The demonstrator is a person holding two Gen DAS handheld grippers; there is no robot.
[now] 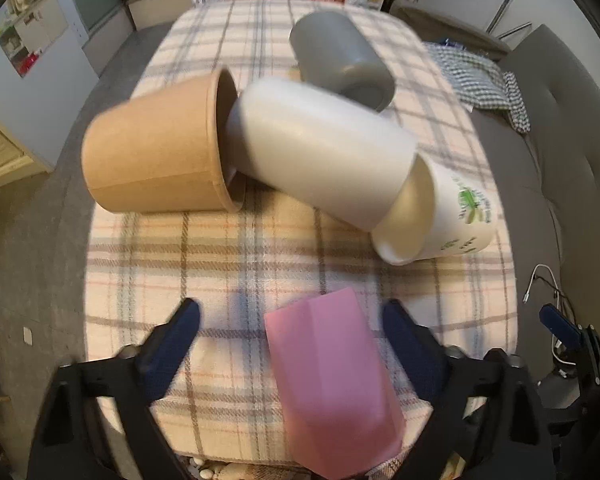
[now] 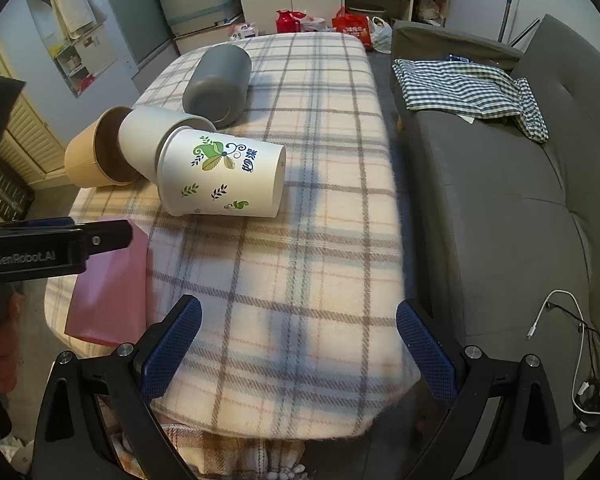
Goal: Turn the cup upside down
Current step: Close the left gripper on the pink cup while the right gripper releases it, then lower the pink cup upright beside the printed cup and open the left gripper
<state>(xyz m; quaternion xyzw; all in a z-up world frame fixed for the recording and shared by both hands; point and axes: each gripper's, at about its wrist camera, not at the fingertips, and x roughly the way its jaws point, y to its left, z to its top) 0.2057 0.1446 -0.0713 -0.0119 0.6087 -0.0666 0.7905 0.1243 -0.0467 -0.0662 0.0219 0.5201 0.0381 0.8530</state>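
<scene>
A pink cup (image 1: 332,384) stands near the table's front edge, between the wide-open fingers of my left gripper (image 1: 296,340), untouched; it also shows in the right wrist view (image 2: 108,292). Further back lie a brown paper cup (image 1: 156,152), a light grey cup (image 1: 320,148) with its end in the brown one, a white cup with a leaf print (image 1: 440,216) and a dark grey cup (image 1: 340,60), all on their sides. My right gripper (image 2: 300,344) is open and empty over the front right of the table.
The table has a plaid cloth (image 2: 320,240). A grey sofa (image 2: 520,200) with a checked cloth (image 2: 468,88) runs along the right side. A white cable (image 2: 556,312) lies on the sofa. Cabinets and red bags stand behind the table.
</scene>
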